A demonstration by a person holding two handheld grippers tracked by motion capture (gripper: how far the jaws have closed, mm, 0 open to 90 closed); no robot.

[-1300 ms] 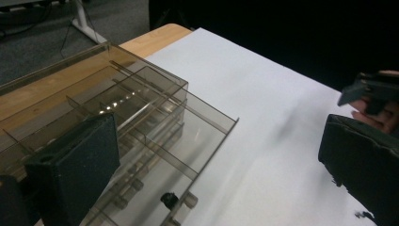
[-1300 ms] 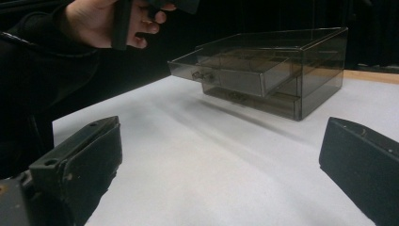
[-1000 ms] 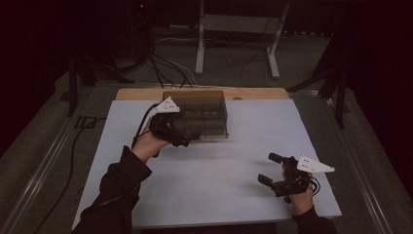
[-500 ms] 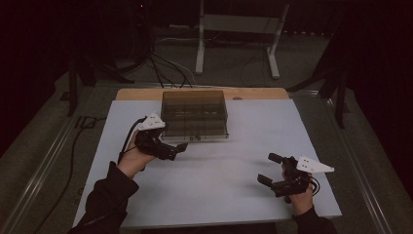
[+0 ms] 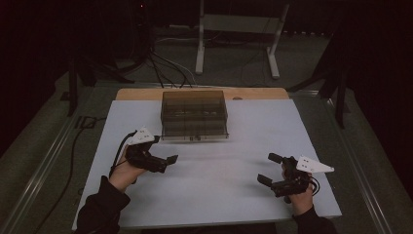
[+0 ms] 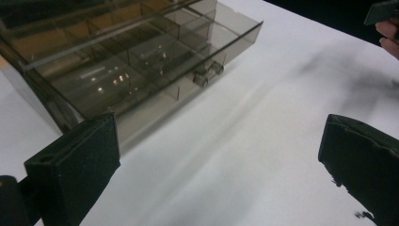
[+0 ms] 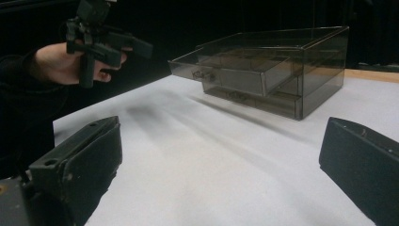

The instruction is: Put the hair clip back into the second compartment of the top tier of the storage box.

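Toward the far middle of the white table stands a smoky, see-through drawer box, its upper drawer pulled partway out toward the person (the right gripper view shows it jutting past the box front, with a lower drawer shut beneath). Dividers split the open drawer into compartments; whether anything lies in them is hard to tell through the tinted plastic and glare. The box's far end is cut off in the left gripper view.

The left gripper hovers just in front of the box's near-left corner, apart from it, jaws spread wide and empty. The right gripper sits low near the table's near-right edge, well apart from the box, jaws likewise spread with nothing between them. Beyond the table the room is too dark to read, apart from a pale stand and some cables on the floor.
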